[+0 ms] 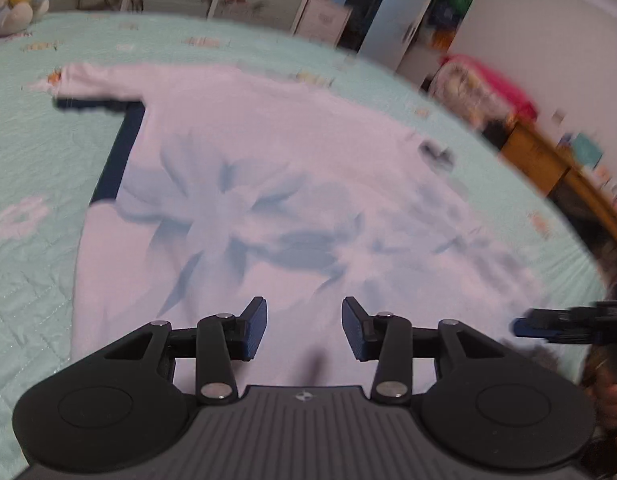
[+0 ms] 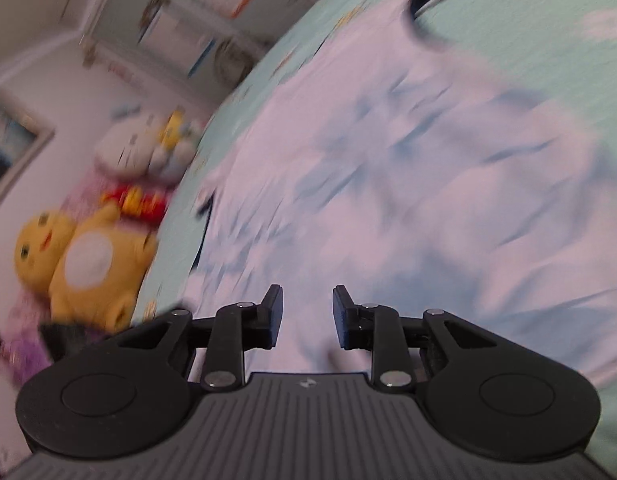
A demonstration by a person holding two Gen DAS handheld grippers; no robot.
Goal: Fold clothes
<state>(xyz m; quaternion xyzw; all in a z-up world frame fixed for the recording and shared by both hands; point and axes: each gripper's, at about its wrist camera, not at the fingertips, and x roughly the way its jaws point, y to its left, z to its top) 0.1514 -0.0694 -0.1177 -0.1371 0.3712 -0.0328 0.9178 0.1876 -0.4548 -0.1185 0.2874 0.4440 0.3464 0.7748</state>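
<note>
My left gripper (image 1: 304, 328) is hovering part-open and empty; my right gripper (image 2: 307, 316) likewise. I'm judging the white shirt (image 1: 268, 184) light and limp, best pinched at its hem corners.

A shirt (image 1: 268, 184) lies spread flat on a bed (image 1: 32, 152). Plush toys (image 2: 88, 256) sit beyond the bed's edge, apparently against the wall; blur obscures details.
</note>
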